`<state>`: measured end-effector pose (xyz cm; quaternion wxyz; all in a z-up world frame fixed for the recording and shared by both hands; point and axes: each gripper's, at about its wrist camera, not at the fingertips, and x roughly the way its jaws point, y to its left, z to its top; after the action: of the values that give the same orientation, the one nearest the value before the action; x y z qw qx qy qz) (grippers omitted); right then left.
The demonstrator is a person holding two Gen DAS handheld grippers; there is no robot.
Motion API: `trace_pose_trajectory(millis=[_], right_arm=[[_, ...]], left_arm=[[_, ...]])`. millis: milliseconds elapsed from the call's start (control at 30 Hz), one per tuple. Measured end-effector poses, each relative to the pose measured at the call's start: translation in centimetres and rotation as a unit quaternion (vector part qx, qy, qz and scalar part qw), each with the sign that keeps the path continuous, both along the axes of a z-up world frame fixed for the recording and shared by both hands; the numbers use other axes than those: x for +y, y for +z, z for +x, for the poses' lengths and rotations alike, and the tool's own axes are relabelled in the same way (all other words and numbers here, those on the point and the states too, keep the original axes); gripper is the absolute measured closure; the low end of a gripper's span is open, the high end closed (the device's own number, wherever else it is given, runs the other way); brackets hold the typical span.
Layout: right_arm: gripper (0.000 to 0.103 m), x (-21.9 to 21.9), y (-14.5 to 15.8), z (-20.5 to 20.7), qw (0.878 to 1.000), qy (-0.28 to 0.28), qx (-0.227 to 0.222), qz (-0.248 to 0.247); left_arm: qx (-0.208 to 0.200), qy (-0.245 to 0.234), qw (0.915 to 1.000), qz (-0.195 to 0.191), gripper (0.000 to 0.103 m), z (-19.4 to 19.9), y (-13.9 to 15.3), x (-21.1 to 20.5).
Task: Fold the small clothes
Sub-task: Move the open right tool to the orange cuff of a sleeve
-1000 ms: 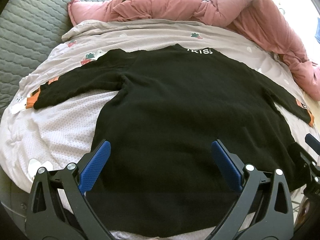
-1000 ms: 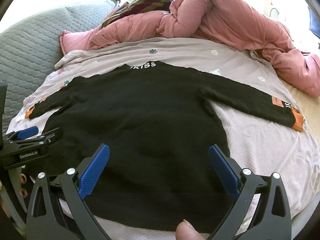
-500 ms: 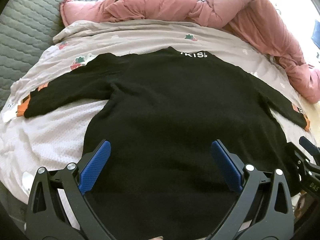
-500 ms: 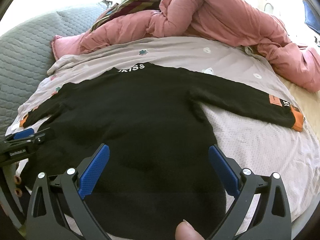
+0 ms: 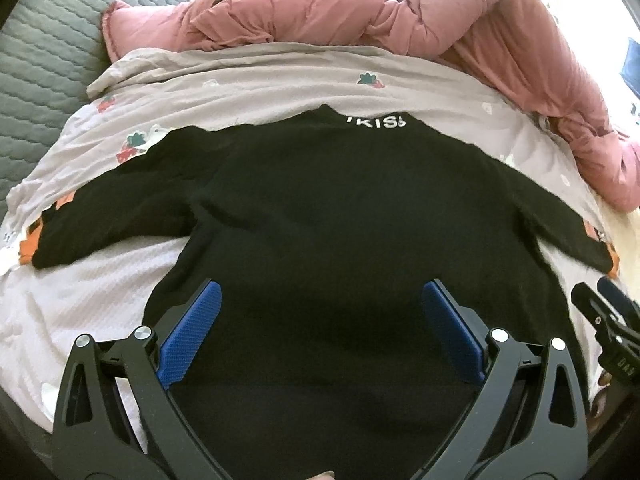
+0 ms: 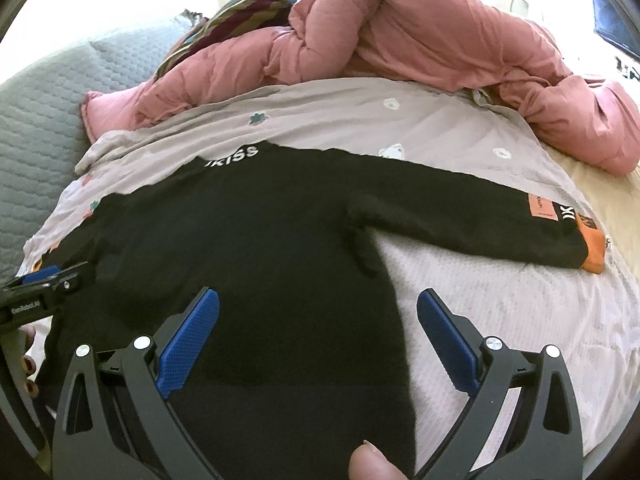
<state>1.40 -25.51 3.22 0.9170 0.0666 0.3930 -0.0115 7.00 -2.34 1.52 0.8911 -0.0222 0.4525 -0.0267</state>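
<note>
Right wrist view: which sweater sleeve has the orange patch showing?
The sleeve stretched toward the picture's right: orange patch plus orange cuff near its end. The other sleeve, at the left edge, shows no patch.

Bed sheet (image 5: 100,320), black sweater (image 5: 340,220) flat, pink duvet (image 6: 420,40)

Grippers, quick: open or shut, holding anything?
Left gripper: open, empty, over the black sweater.
Right gripper: open, empty, over its right edge.
</note>
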Motion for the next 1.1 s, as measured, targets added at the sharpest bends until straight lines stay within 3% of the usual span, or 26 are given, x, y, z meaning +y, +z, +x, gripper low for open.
trace_pose_trajectory(millis=[733, 1100], right_arm=[[0.004, -7.6, 0.6, 4.2, 0.996, -0.088, -0.010, -0.008], [0.004, -14.8, 0.1, 5.2, 0.984, -0.176, 0.003, -0.008]], left_arm=[[0.018, -0.035, 0.9992, 0.010, 0.008, 6.9, -0.6, -4.7], [0.007, -0.030, 0.9995, 0.004, 0.008, 10.7, -0.2, -5.7]])
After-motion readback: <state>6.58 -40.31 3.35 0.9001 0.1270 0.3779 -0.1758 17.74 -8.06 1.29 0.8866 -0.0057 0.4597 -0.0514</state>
